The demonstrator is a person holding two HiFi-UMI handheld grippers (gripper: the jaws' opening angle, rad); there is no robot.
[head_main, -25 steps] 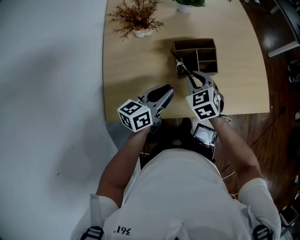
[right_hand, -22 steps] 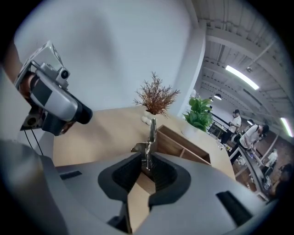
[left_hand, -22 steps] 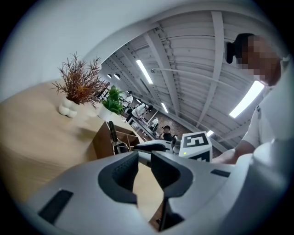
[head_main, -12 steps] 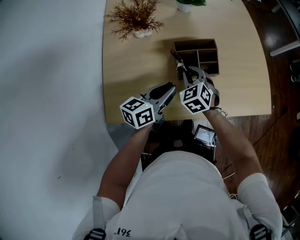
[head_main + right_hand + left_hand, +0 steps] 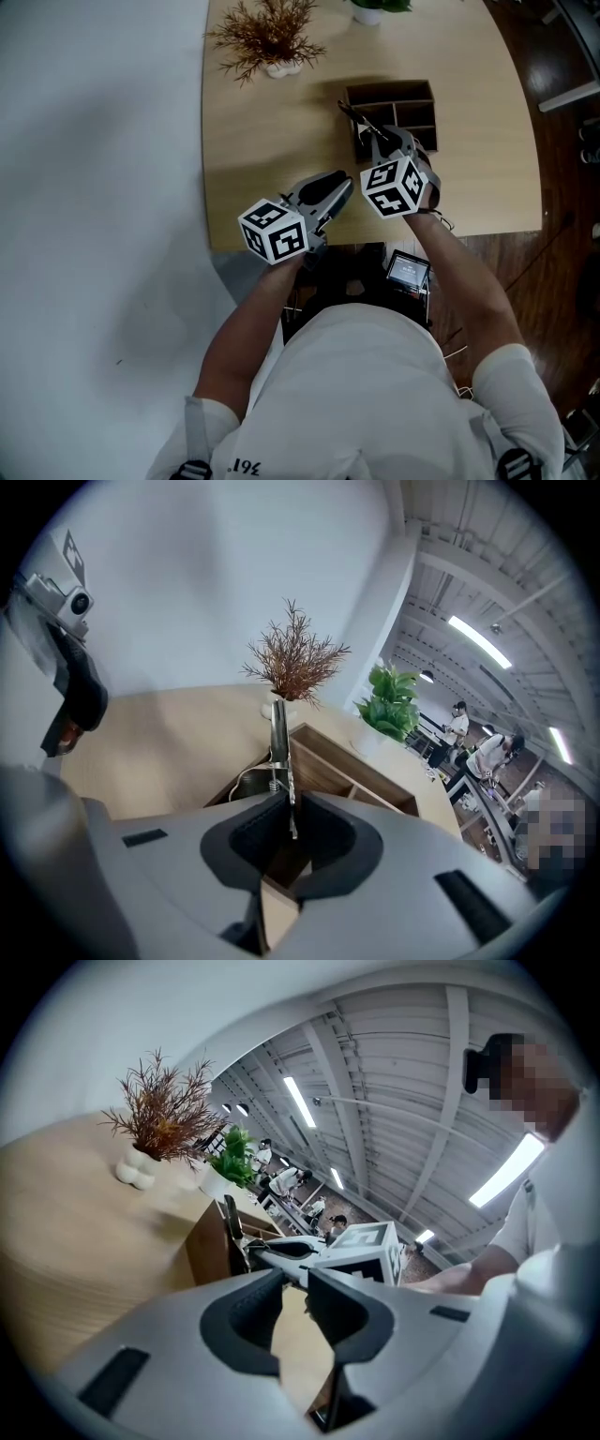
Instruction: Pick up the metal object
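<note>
Head view: a person stands at the edge of a light wood table [image 5: 272, 131], a gripper in each hand. The right gripper [image 5: 369, 141] reaches over the near left corner of a divided wooden box [image 5: 389, 86]. A thin metal object [image 5: 352, 114] sticks out past its tips, slanting up and left across the box's corner. The left gripper [image 5: 343, 181] is held over the table's near edge, just left of the right one and apart from the box. A dried plant [image 5: 269, 33] in a white vase stands at the far left, and a green plant [image 5: 377, 7] at the far edge.

Left gripper view: left gripper [image 5: 295, 1283] jaws stand a narrow gap apart with only table showing between them. Ahead, the right gripper [image 5: 258, 1252] points at the wooden box [image 5: 208, 1246], the metal object [image 5: 231, 1227] rising dark from its tips. Dried plant [image 5: 164, 1115] and green plant [image 5: 234, 1162] are beyond.

Right gripper view: right gripper [image 5: 289, 803] jaws are pressed onto the metal object [image 5: 279, 733], pinching its lower end. The strip stands upright from the pads, with a small coil partway up. It is above the near compartment of the wooden box [image 5: 347, 771]; whether it touches the box cannot be told. Dried plant [image 5: 293, 663] is straight behind, green plant [image 5: 394, 705] to the right.
</note>
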